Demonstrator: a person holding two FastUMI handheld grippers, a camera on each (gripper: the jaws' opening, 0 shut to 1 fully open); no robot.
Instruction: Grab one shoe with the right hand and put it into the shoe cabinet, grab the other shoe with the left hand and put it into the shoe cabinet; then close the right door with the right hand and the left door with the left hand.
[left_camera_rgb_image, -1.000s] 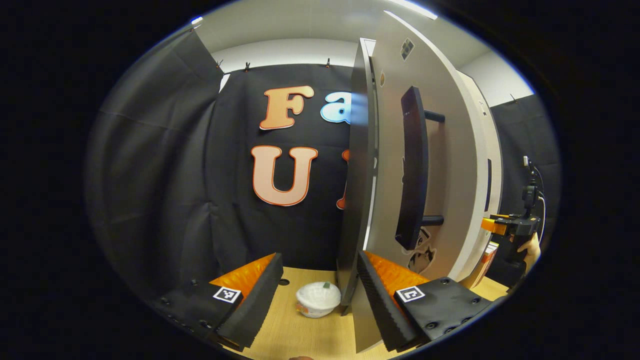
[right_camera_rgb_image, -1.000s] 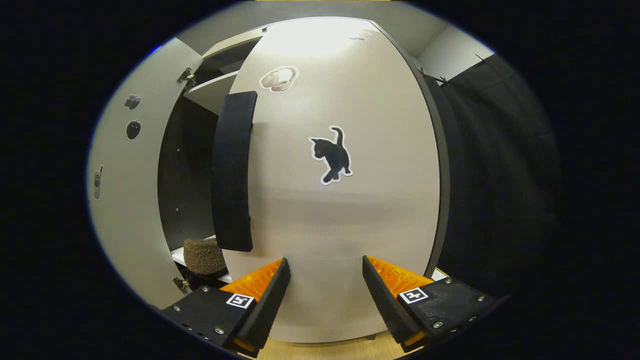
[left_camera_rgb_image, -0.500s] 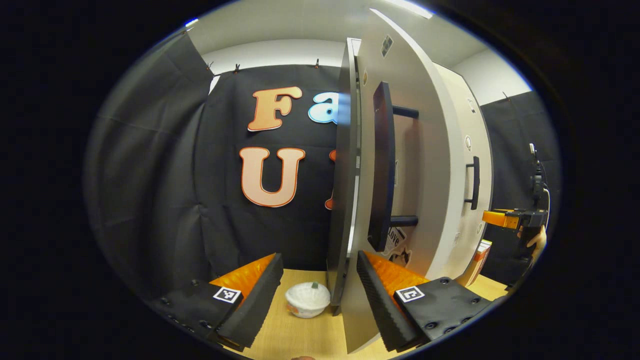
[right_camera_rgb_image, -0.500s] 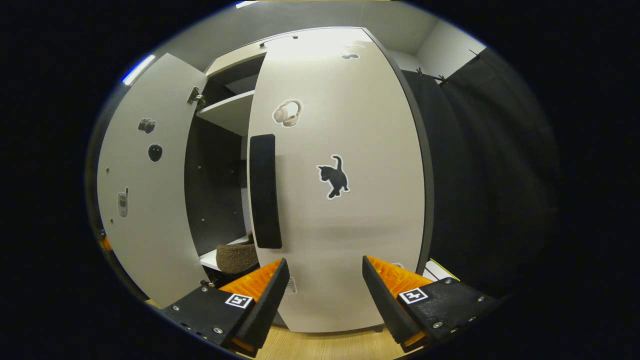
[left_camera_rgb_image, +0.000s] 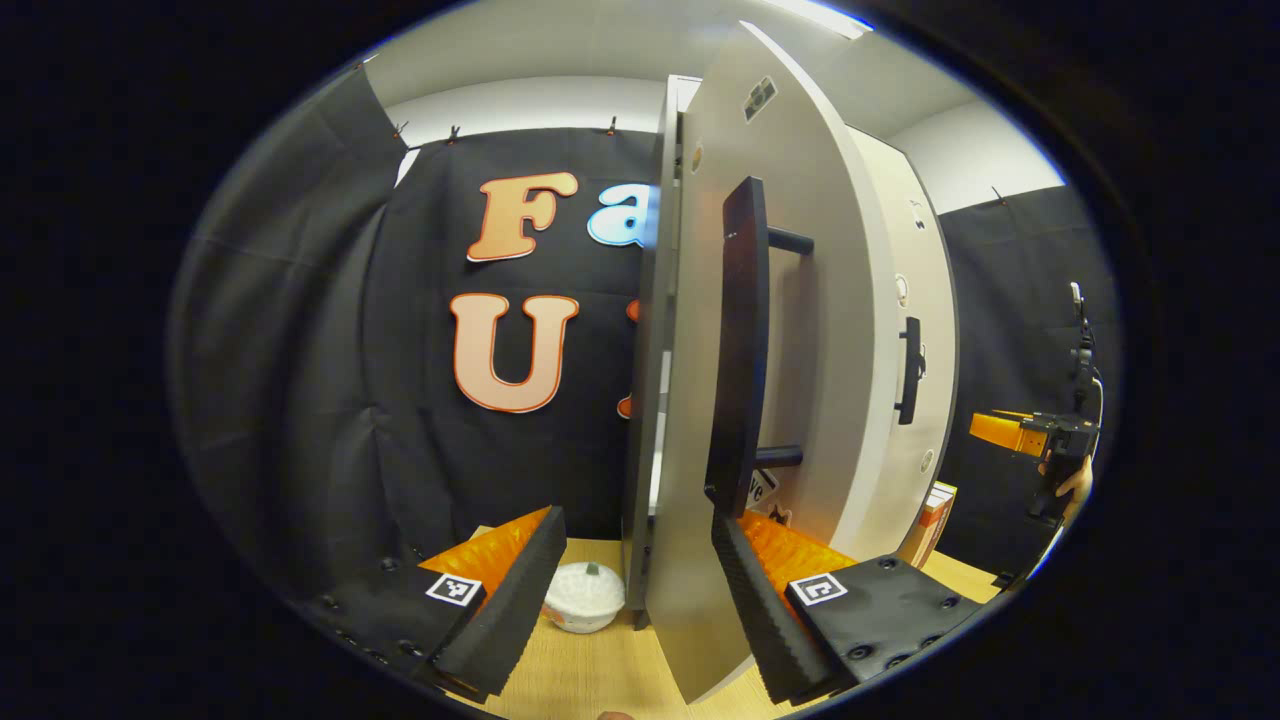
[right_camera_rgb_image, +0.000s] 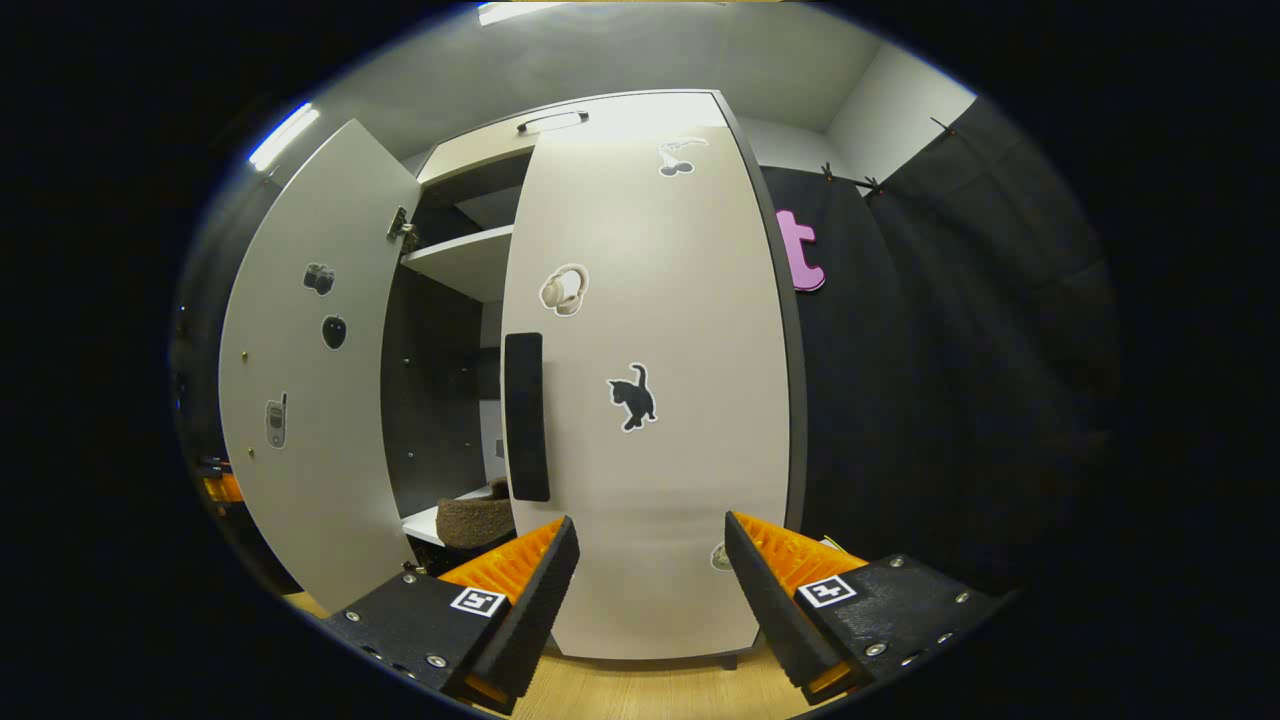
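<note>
The left gripper (left_camera_rgb_image: 632, 585) gapes wide, empty, the left door (left_camera_rgb_image: 775, 330) edge-on between its fingers, ajar. The right gripper (right_camera_rgb_image: 648, 585) also gapes empty; ahead stands the right door (right_camera_rgb_image: 660, 420), shut, and left of it a shoe (right_camera_rgb_image: 476, 521) on the cabinet shelf (right_camera_rgb_image: 425, 522)

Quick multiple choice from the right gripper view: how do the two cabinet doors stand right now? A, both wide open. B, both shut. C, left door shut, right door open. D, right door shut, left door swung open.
D: the right door lies flat against the cabinet front, while the left door stands swung out, showing the shelf and a brown shoe inside.
</note>
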